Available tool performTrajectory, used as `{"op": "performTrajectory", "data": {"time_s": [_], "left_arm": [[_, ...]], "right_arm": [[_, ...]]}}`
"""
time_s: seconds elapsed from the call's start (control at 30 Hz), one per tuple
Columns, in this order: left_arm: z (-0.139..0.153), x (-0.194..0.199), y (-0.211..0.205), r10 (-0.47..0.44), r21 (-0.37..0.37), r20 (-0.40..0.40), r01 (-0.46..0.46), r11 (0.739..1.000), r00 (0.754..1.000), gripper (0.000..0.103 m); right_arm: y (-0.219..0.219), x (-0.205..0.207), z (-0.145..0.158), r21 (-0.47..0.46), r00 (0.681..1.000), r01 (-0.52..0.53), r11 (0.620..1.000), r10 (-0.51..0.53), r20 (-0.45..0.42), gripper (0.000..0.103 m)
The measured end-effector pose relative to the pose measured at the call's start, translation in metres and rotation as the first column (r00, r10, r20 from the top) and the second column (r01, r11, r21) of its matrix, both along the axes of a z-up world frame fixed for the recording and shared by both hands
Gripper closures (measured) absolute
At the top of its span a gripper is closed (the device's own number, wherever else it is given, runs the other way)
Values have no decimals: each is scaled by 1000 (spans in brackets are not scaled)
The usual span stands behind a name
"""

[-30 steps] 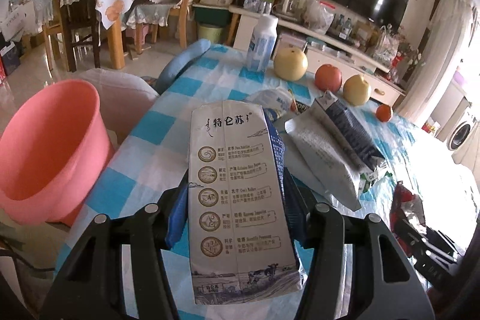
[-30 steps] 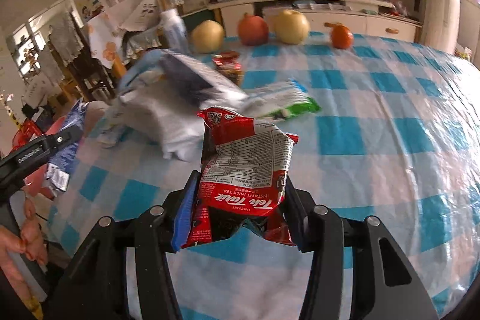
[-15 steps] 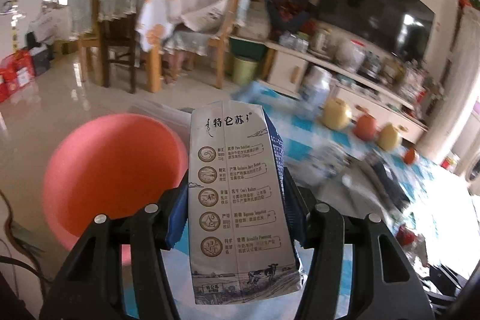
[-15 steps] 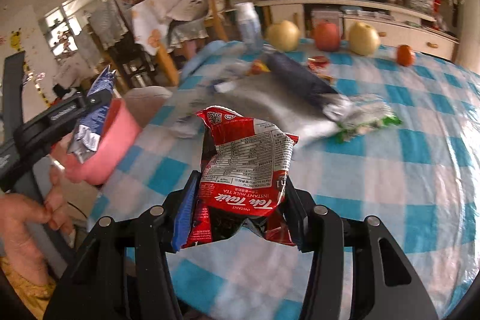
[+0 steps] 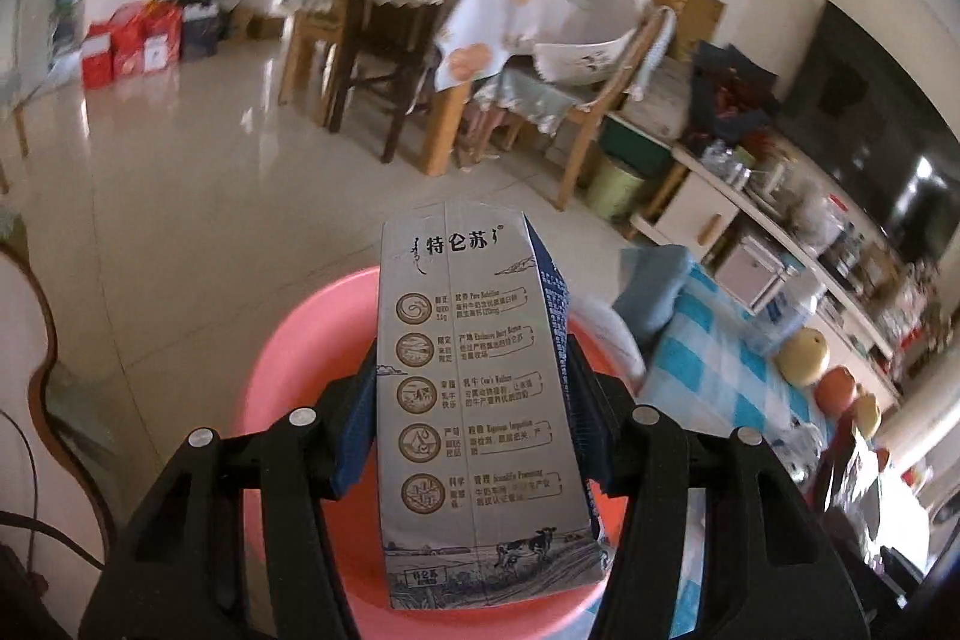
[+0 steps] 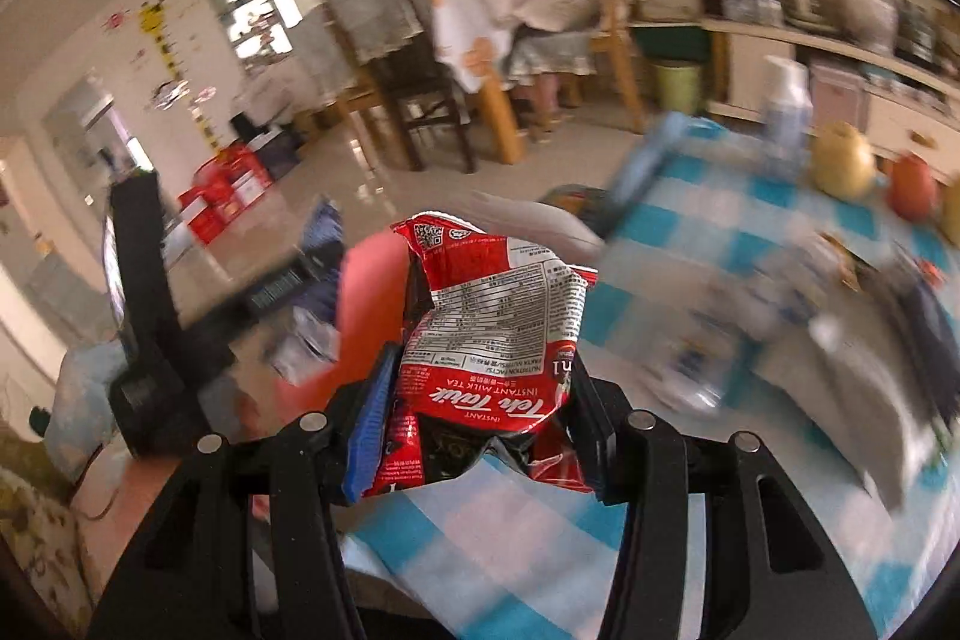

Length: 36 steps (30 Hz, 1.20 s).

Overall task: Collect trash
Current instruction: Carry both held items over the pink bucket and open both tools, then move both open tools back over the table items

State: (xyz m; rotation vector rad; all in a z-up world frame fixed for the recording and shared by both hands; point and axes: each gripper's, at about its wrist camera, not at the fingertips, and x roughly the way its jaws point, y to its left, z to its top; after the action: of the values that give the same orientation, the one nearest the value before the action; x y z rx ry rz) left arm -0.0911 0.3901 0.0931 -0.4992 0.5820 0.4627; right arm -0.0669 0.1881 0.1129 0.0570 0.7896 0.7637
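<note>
The checked table [image 6: 750,232], which filled both views a second ago, is now pushed to the right edge of each, and the tiled floor and dining chairs [image 5: 360,58] are seen ahead instead. The pink basin [image 5: 288,400], earlier off to the left beside the table, is now centred directly under the left gripper [image 5: 474,400]. In the right wrist view the basin is glimpsed only as a pink blur behind the load, so its exact position relative to that gripper cannot be told. The milk carton [image 5: 480,400] is pinched between the left jaws as before, held upright over the basin's opening. The red milk tea packet [image 6: 492,340], crumpled, is clamped between the jaws of the right gripper [image 6: 480,430] above the table's near edge, unchanged in the grip. Fruit [image 5: 804,358] is seen at the table's far side.
</note>
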Motion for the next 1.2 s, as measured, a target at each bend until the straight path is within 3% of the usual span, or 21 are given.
{"op": "performTrajectory", "data": {"time_s": [0.2, 0.27, 0.47, 0.57, 0.83, 1.03, 1.2], "left_arm": [[-23, 4, 23, 40, -48, -50, -43, 998, 998, 43], [-25, 3, 28, 62, -55, -59, -66, 996, 996, 26], [-22, 2, 21, 57, -12, -39, -58, 998, 998, 17], [-15, 3, 8, 48, 33, -20, -48, 998, 999, 10], [0, 14, -29, -80, 73, -3, 80, 994, 997, 8], [12, 16, -68, -140, 152, 19, 136, 979, 990, 8], [18, 22, -93, -165, 161, -11, 165, 973, 986, 8]], "right_arm": [[55, 32, -7, 7, 999, -38, 999, 38, -20, 47], [61, 44, -12, 19, 999, -21, 1000, 22, -48, 35], [27, 47, -21, 62, 993, 103, 993, -99, -69, 14], [3, 44, -28, 54, 984, 162, 985, -157, -84, 14], [-59, 25, -35, 29, 958, 280, 960, -278, -68, 14], [-89, 4, -33, -21, 949, 315, 949, -315, 12, 12], [-111, -11, -31, -50, 940, 338, 940, -334, 72, 12]]}}
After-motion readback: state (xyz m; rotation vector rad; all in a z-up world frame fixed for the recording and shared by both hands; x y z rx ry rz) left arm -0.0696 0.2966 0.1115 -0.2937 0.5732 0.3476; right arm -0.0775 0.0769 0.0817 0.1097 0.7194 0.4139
